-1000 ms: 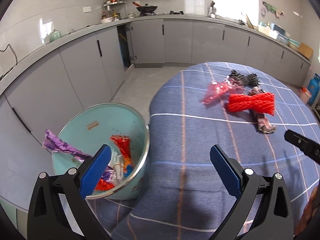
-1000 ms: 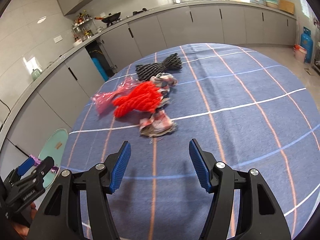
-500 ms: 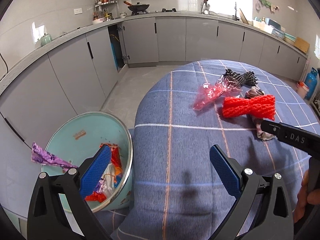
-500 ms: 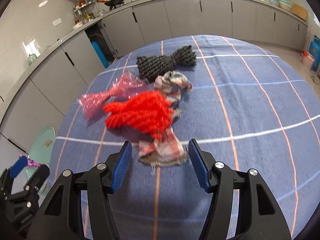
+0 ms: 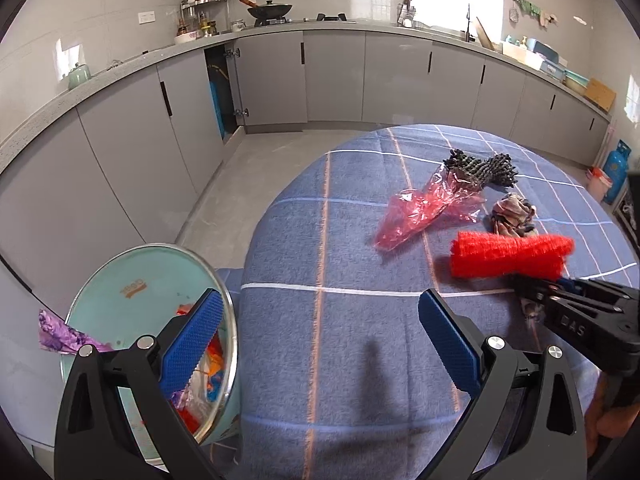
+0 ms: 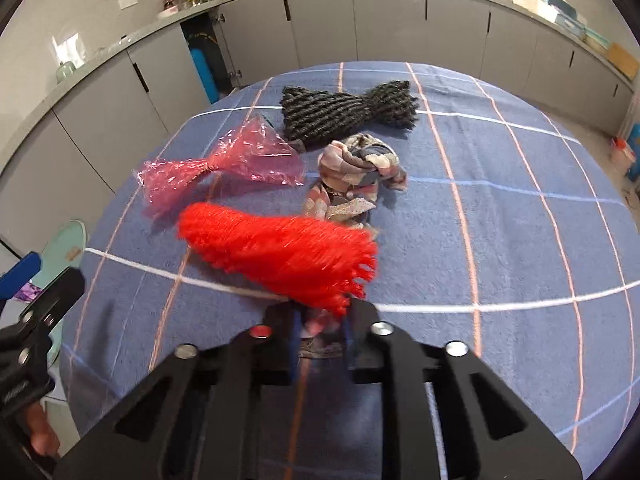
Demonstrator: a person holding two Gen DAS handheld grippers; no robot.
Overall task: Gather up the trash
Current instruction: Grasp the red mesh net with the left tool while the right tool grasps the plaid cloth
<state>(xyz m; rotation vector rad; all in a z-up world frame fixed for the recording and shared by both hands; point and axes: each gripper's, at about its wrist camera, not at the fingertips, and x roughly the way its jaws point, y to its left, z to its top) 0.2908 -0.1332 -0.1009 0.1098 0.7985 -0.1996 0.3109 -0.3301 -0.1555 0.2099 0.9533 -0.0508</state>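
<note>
We can read only one marking for sure: the raised letters "DAS" on the black body of the right gripper (image 5: 520, 289), seen from the left wrist camera. The turquoise bin (image 5: 100, 288) carries a small orange label on its inner wall (too small and skewed for us to make out), and we find nothing else legible.

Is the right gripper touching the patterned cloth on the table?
Touching. In the right wrist view the right gripper is shut on the near end of the patterned cloth, which shows squeezed between its fingers below the red mesh.
</note>
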